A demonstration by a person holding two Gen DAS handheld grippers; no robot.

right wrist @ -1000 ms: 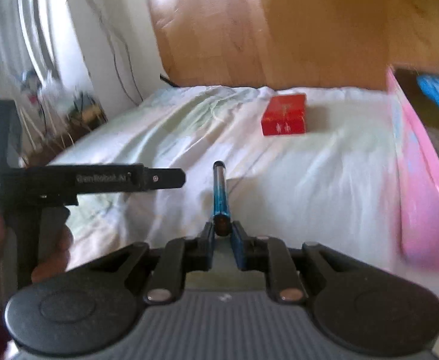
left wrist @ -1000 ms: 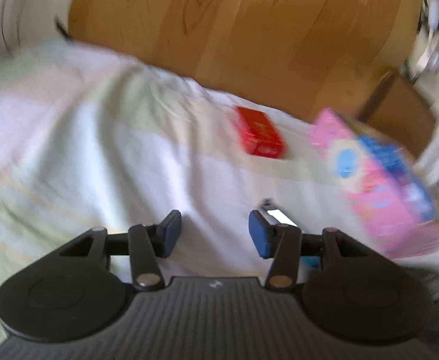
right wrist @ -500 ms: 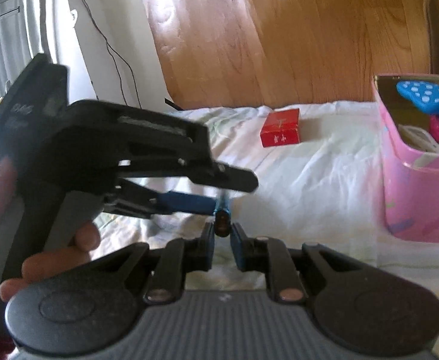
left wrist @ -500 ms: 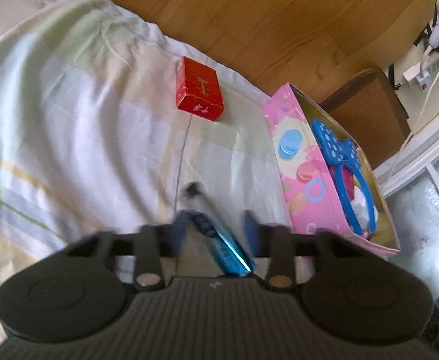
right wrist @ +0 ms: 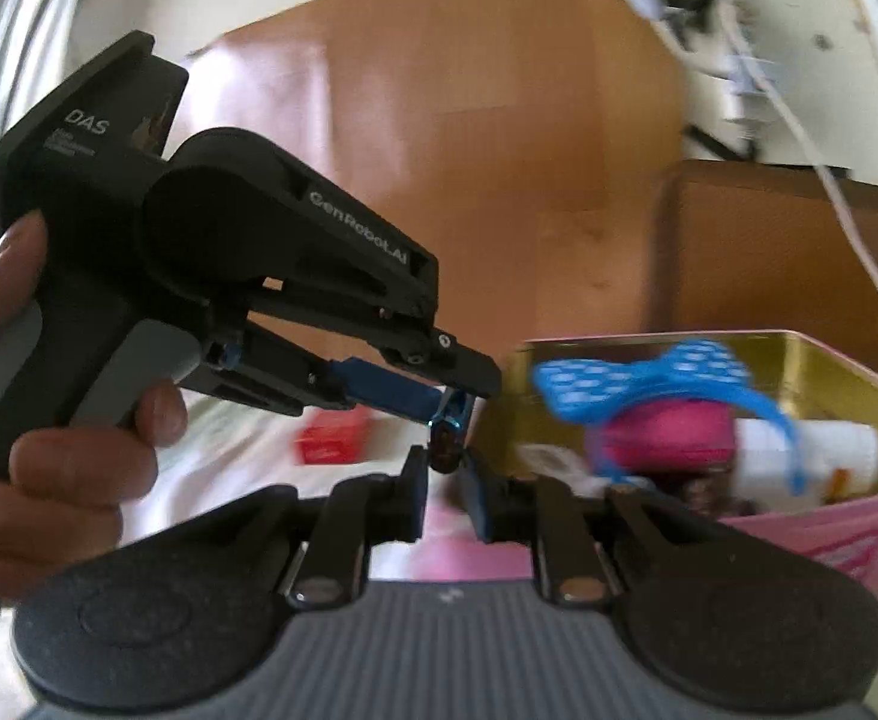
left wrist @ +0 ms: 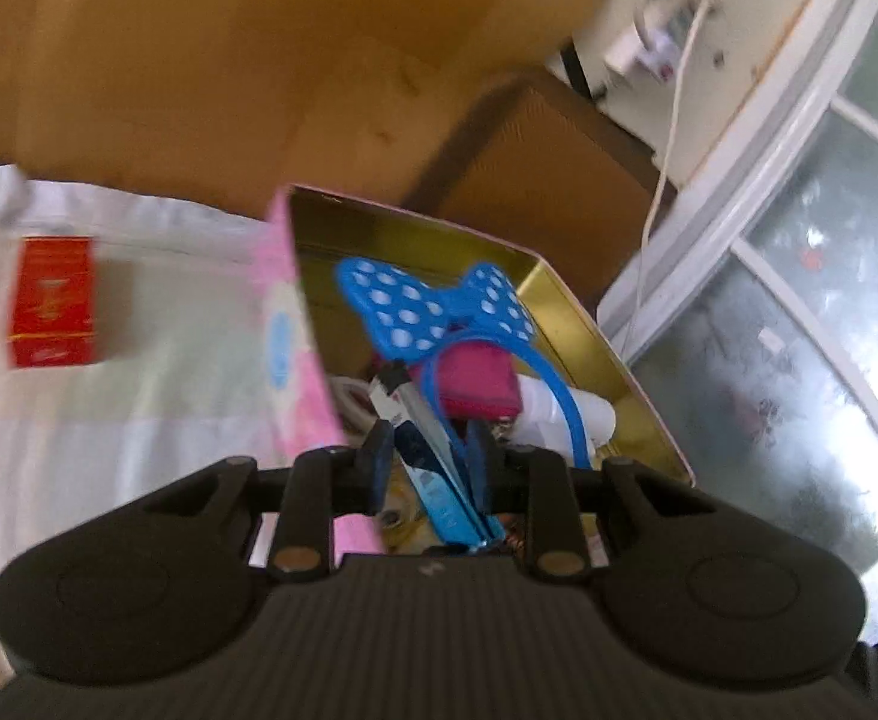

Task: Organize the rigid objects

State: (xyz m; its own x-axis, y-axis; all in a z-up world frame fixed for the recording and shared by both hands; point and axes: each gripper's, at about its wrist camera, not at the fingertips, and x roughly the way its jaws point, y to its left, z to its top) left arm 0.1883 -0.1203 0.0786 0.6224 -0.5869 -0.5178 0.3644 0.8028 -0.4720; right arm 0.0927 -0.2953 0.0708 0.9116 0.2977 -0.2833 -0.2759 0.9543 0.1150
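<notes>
Blue pen (left wrist: 439, 480) pinched at once by left gripper (left wrist: 430, 456), jaws just closed in on it, and by right gripper (right wrist: 445, 468), jaws nearly shut on its near end, held above near edge of open pink tin (left wrist: 295, 324) with blue dotted bow headband (left wrist: 433, 306) inside. Set on pale bed sheet (left wrist: 109, 420) with red box (left wrist: 49, 303) to the left, wood floor (left wrist: 199, 60) and a white-framed glass door (left wrist: 799, 240) beyond; a second ago held by right alone, over bare sheet. Readable on left gripper's body: "GenRobot.AI", "DAS".
</notes>
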